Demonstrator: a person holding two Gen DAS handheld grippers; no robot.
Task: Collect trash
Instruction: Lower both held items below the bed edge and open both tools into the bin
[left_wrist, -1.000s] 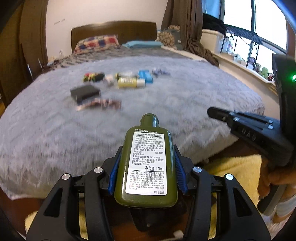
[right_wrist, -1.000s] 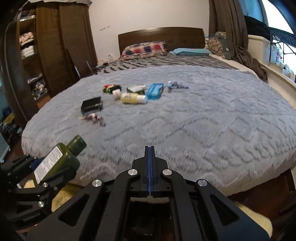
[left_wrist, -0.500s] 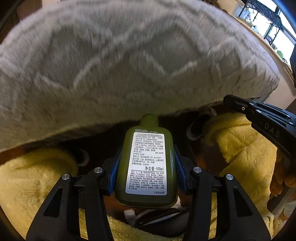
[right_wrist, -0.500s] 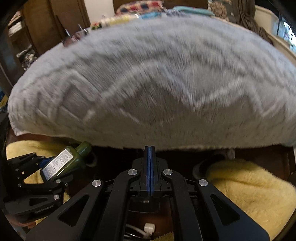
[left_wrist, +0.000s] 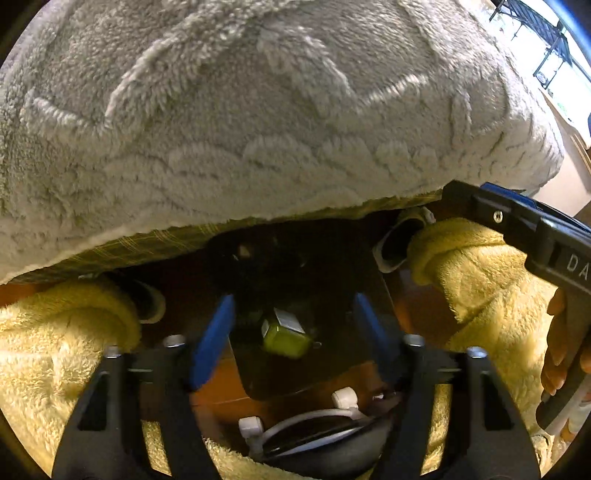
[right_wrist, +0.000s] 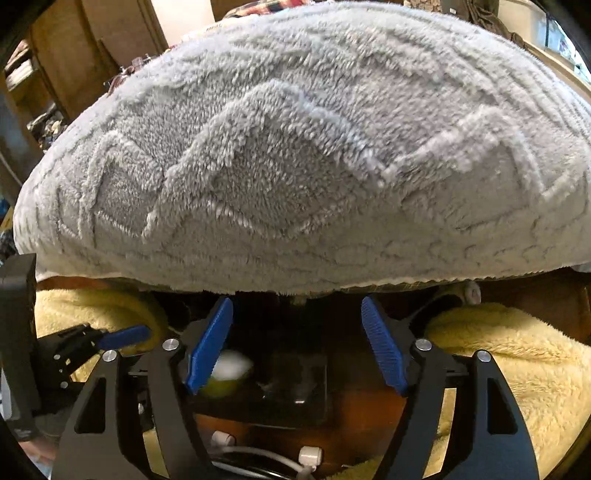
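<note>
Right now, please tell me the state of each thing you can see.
green bottle: released, tilted inside the dark bin
dark bin: open, on the floor
left gripper: fingers opening, nothing between the pads
right gripper: fingers opening, empty
grey blanket: hanging over the bed edge

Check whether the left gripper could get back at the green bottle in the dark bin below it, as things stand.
Probably yes. The left gripper points down over the bin, its jaws opening with nothing between them, and the green bottle lies uncovered right below; the blanket hangs further back.
</note>
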